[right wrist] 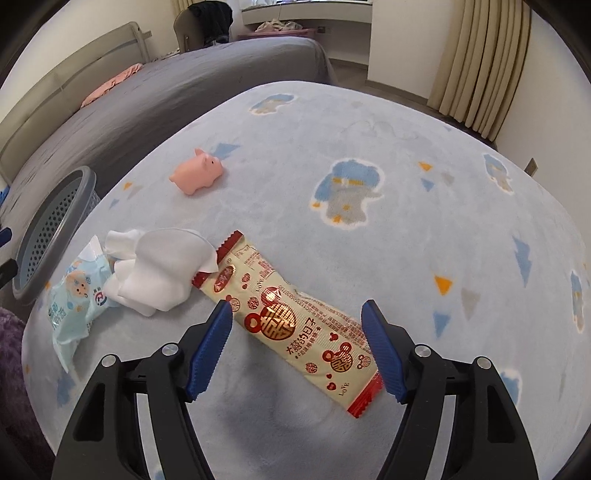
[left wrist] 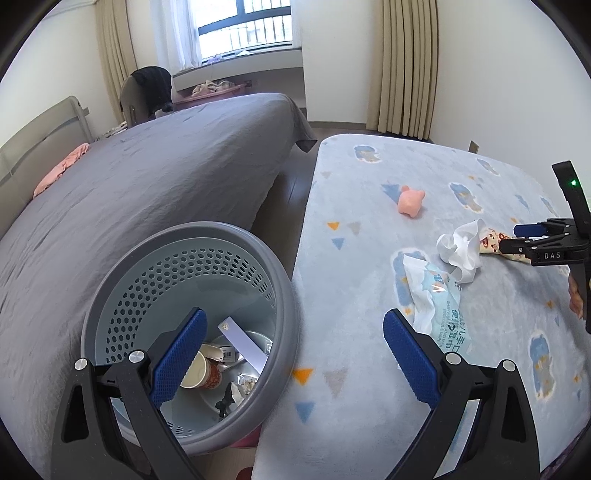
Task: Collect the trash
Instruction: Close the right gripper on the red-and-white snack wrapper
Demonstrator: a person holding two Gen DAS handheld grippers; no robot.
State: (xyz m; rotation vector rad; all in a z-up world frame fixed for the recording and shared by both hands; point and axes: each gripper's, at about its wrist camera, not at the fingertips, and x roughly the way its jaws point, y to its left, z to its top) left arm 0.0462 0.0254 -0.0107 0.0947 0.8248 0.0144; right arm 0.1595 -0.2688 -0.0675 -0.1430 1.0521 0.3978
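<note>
Cream snack wrapper (right wrist: 295,323) lies between the wide-apart right tongs (right wrist: 297,345).

Left gripper (left wrist: 291,363) fingers spread wide, empty; right gripper (right wrist: 297,349) fingers likewise apart, lowered.

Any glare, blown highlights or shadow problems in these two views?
Left wrist view: window blown out, fisheye bends the bed edge. Right wrist view: small specular glint on the snack wrapper, soft shadow of the right hand-held gripper on the blanket.
</note>
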